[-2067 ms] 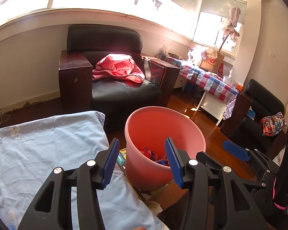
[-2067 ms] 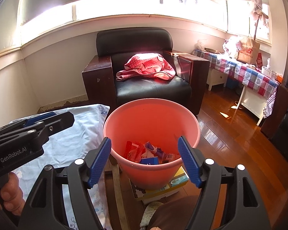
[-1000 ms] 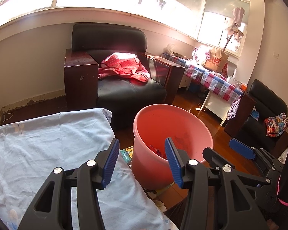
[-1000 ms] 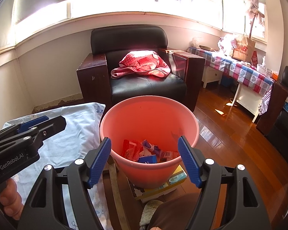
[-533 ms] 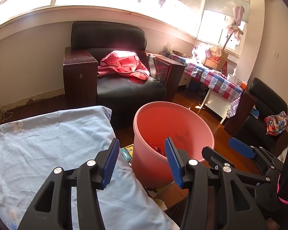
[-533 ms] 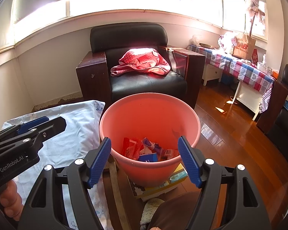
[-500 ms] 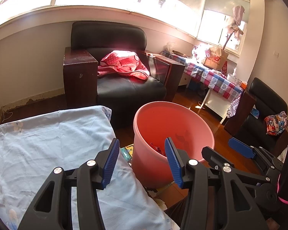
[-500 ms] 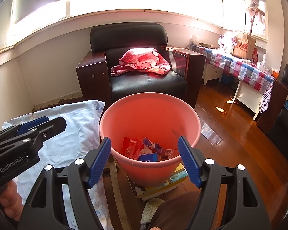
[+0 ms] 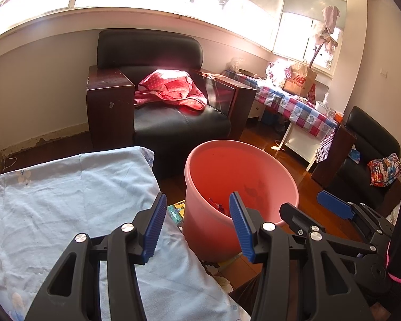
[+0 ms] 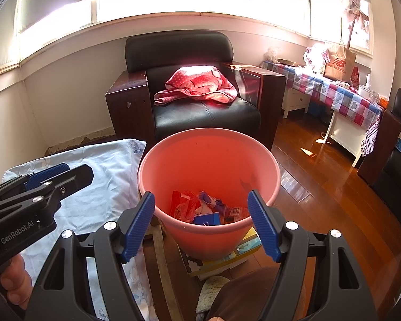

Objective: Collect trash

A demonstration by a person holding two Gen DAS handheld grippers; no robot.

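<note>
Right gripper: jaws spread wide, nothing between them, held above the near rim of the pink bucket. Left gripper: jaws apart, holding nothing, over the edge of the light-blue sheet just beside the bucket. The bucket holds the trash: red, white and blue wrappers and small cartons at its bottom. Flat boxes lie under the bucket. Bare wooden floor extends right. Beyond stands a black armchair.
</note>
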